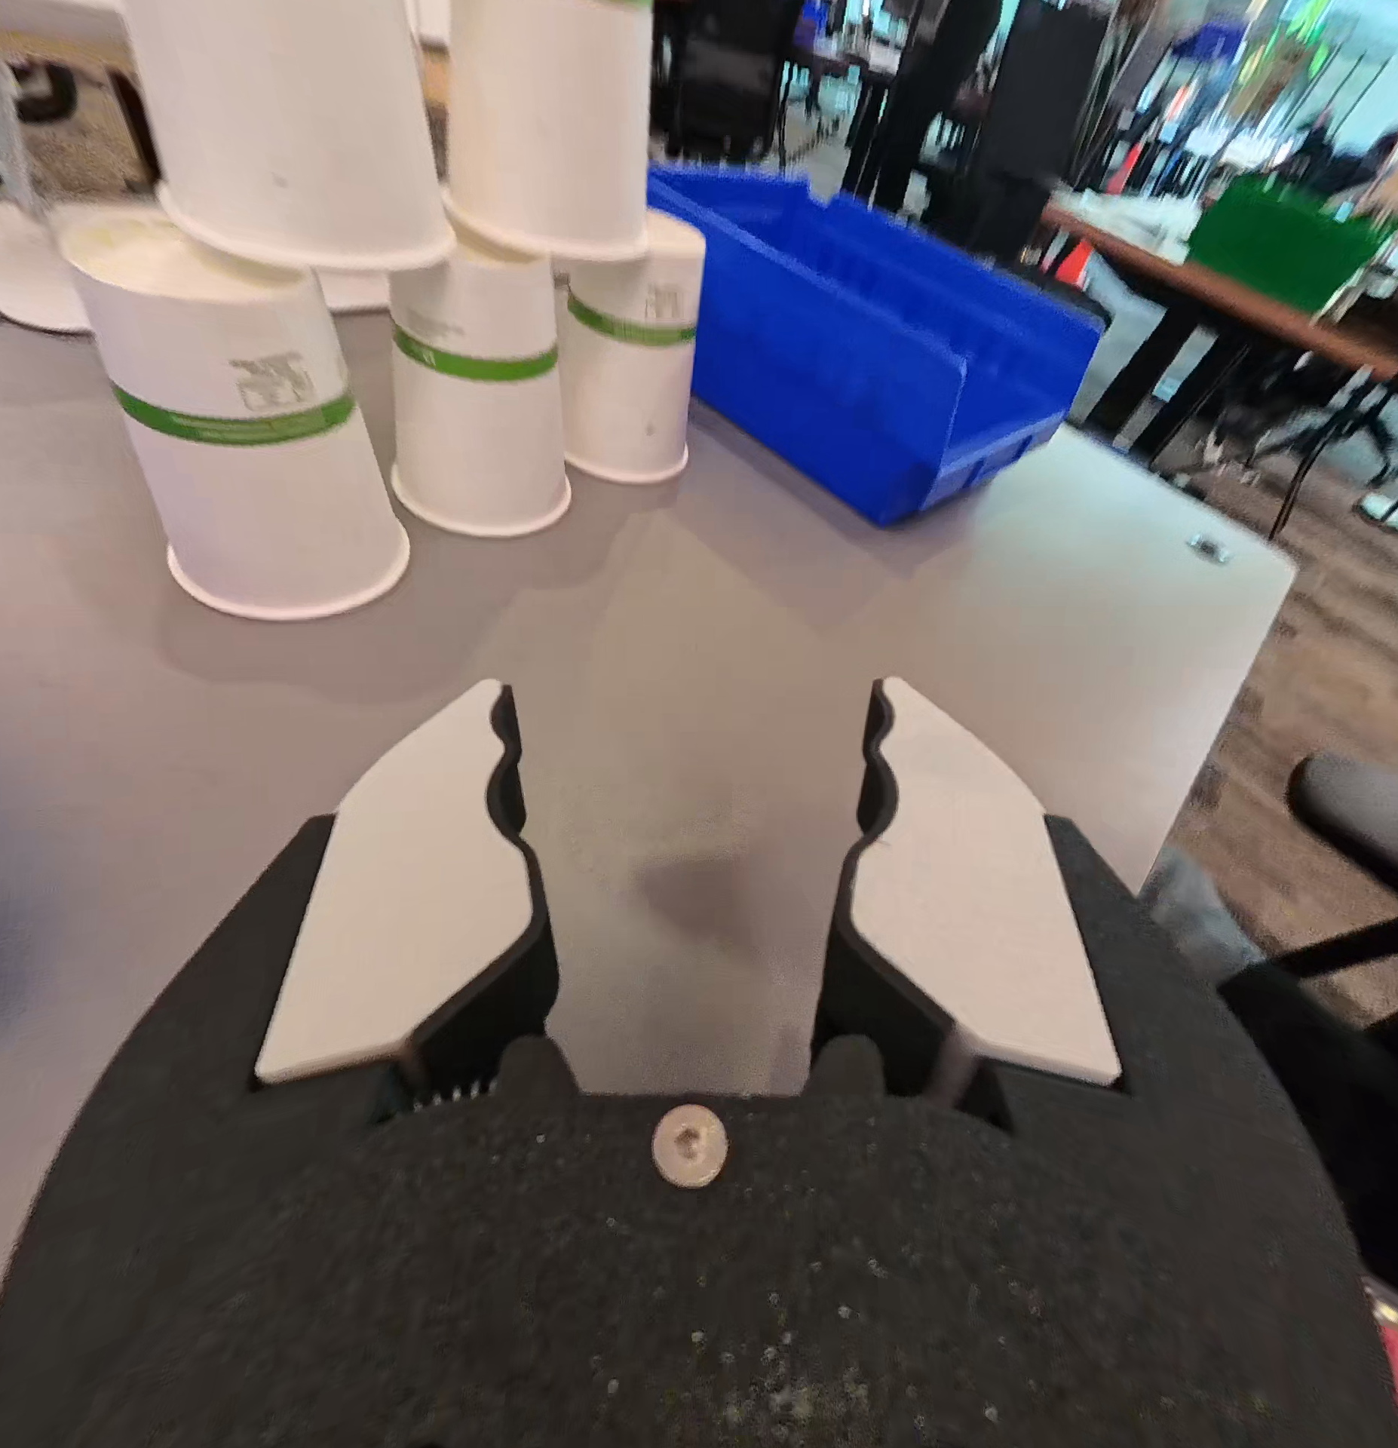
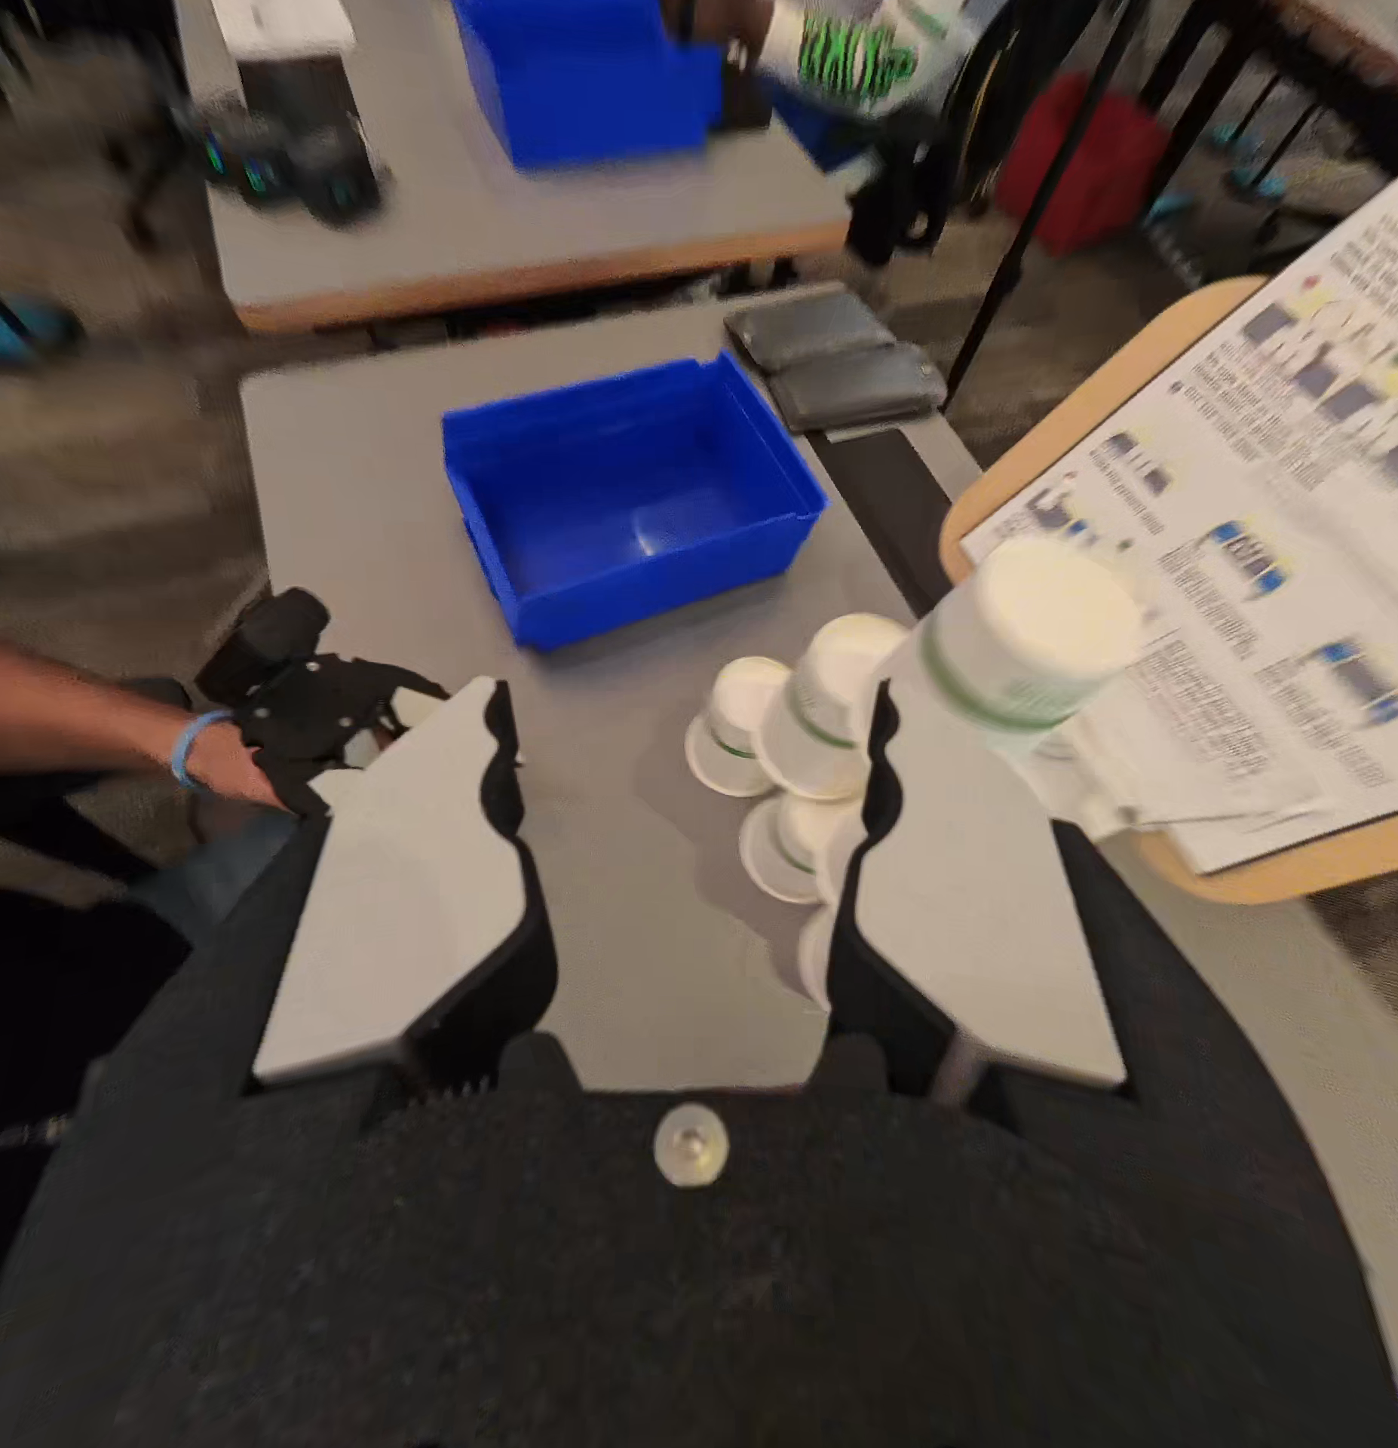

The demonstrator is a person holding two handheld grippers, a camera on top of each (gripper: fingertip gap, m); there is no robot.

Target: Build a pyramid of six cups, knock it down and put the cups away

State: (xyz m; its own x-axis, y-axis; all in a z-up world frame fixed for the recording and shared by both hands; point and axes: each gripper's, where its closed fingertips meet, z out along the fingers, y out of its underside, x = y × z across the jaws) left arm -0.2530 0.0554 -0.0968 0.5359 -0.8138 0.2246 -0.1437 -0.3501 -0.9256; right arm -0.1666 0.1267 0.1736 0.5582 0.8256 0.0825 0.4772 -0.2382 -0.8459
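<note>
With the cup pyramid complete beside the empty blue bin near the tabletop's far edge, both the left gripper and right gripper hold their jaws apart and empty; the next step appears to be knocking it down.

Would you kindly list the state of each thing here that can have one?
White paper cups with green bands: upside down, stacked as a pyramid, standing.
Blue plastic bin: upright, empty.
Left gripper: open, holding nothing.
Right gripper: open, holding nothing.
</note>
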